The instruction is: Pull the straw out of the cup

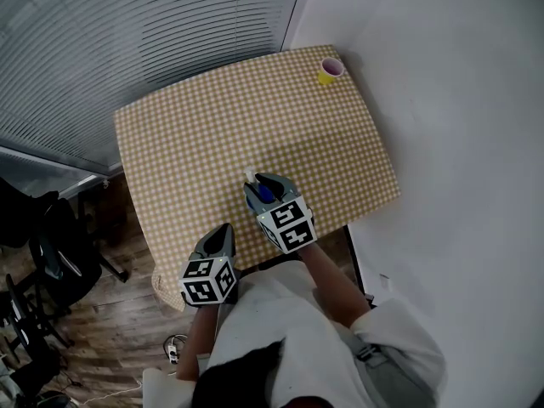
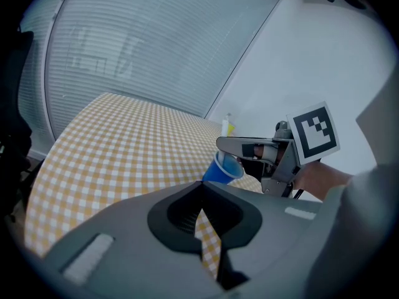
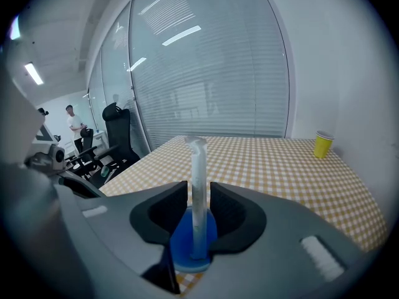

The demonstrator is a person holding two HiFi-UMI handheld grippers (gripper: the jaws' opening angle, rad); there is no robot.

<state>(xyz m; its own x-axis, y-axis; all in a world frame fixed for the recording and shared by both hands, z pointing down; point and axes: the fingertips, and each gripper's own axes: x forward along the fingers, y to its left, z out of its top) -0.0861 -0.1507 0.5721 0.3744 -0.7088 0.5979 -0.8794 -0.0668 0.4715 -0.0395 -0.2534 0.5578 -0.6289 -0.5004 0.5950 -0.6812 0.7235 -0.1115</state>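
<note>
A blue cup (image 3: 193, 245) stands on the checked table (image 1: 212, 134) near its front edge, with a clear straw (image 3: 198, 185) upright in it. My right gripper (image 1: 259, 179) reaches around the cup, which sits low in the throat of its jaws. The two pads flank the straw with a thin gap on each side, so the gripper is open. From the left gripper view, the blue cup (image 2: 223, 169) shows under the right gripper's finger (image 2: 240, 144). My left gripper (image 1: 223, 232) is shut and empty, hanging over the table's front edge to the left of the cup.
A yellow paper cup (image 1: 331, 70) stands at the table's far right corner, by the white wall. Window blinds run behind the table. Office chairs (image 3: 118, 136) and a standing person (image 3: 75, 126) are off to the left.
</note>
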